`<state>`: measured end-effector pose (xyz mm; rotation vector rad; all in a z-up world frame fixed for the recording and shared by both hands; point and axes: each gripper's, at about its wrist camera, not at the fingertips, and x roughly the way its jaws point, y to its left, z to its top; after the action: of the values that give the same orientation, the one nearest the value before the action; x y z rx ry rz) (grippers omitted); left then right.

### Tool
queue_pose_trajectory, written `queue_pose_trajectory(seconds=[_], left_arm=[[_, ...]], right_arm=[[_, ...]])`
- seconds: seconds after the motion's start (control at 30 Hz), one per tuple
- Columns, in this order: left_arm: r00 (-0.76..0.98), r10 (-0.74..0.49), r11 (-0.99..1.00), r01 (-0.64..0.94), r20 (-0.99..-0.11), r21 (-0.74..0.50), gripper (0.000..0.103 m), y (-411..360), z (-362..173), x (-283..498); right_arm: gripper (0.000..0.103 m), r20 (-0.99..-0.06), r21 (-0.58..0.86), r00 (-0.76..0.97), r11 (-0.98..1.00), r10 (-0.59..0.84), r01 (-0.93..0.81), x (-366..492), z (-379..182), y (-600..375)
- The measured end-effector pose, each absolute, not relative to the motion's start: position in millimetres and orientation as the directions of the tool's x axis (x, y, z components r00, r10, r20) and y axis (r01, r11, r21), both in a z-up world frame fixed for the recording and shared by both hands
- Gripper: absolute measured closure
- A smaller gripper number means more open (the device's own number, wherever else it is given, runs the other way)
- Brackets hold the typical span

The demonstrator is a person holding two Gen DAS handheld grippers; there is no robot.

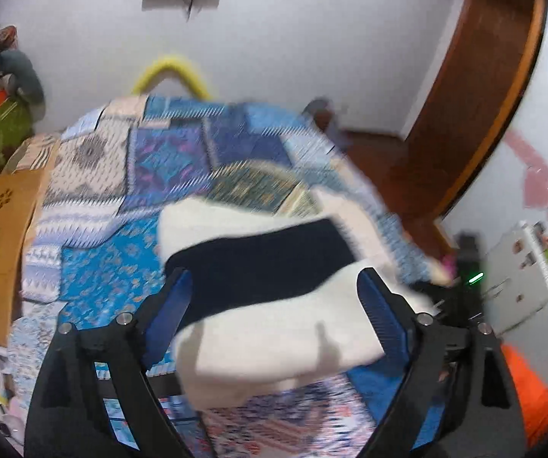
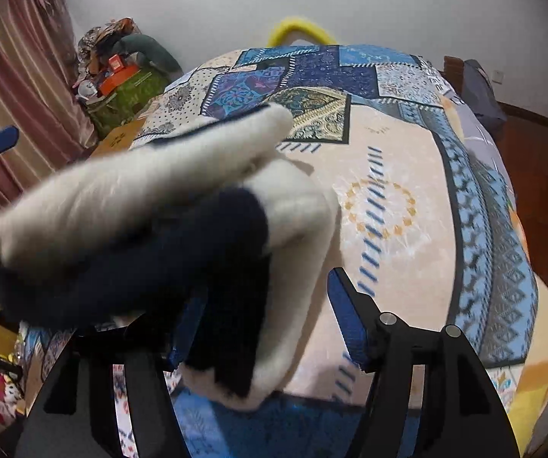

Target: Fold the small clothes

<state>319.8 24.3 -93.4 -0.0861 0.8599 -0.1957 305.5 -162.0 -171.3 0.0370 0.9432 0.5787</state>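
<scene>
Both grippers spread – left gripper [image 1: 274, 290] and right gripper [image 2: 262, 316] flank a white-and-navy garment [image 1: 274, 328] above the bed [image 1: 94, 278] – whether any finger touches it, cannot tell

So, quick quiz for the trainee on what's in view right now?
1. True or false: the left gripper is shut on the garment.
2. The garment's colours are: A) red and grey, B) white and navy, C) green and yellow.
3. What colour is the loop behind the quilt?

Key: 1 false, its jaws stand wide apart. 2 B. 3 yellow.
</scene>
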Motion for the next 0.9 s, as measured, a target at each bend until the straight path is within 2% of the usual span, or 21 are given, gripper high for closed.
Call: queue_pose_trajectory(seconds=[0.07,0.17,0.33,0.43,0.7,0.9], left_arm=[[0.564,-0.17,0.985,0.103,-0.808,-0.135,0.015,30,-126,337],[0.47,-0.195,0.981,0.086,-0.861,-0.176,0.016,37,-166,345],[0.495,-0.158,0.987,0.108,-0.854,-0.119,0.012,31,-182,333],[0.504,-0.139,0.989,0.118,-0.853,-0.092,0.012,24,-182,328],[0.539,-0.117,0.987,0.159,-0.834,-0.036,0.009,8,-181,314],[0.568,-0.165,0.983,0.16,-0.806,-0.088,0.01,25,-158,301]], right_arm=[[0.043,-0.76,0.257,0.447,0.85,0.472,-0.461,314,-172,-157],[0.043,-0.765,0.199,0.478,0.863,0.433,-0.463,325,-171,-153],[0.043,-0.724,0.1,0.603,0.916,0.335,-0.389,336,-162,-165],[0.043,-0.717,0.107,0.626,0.935,0.308,-0.337,340,-153,-179],[0.043,-0.654,0.247,0.616,0.893,0.439,-0.375,318,-99,-195],[0.043,-0.659,0.269,0.532,0.828,0.531,-0.493,295,-90,-152]])
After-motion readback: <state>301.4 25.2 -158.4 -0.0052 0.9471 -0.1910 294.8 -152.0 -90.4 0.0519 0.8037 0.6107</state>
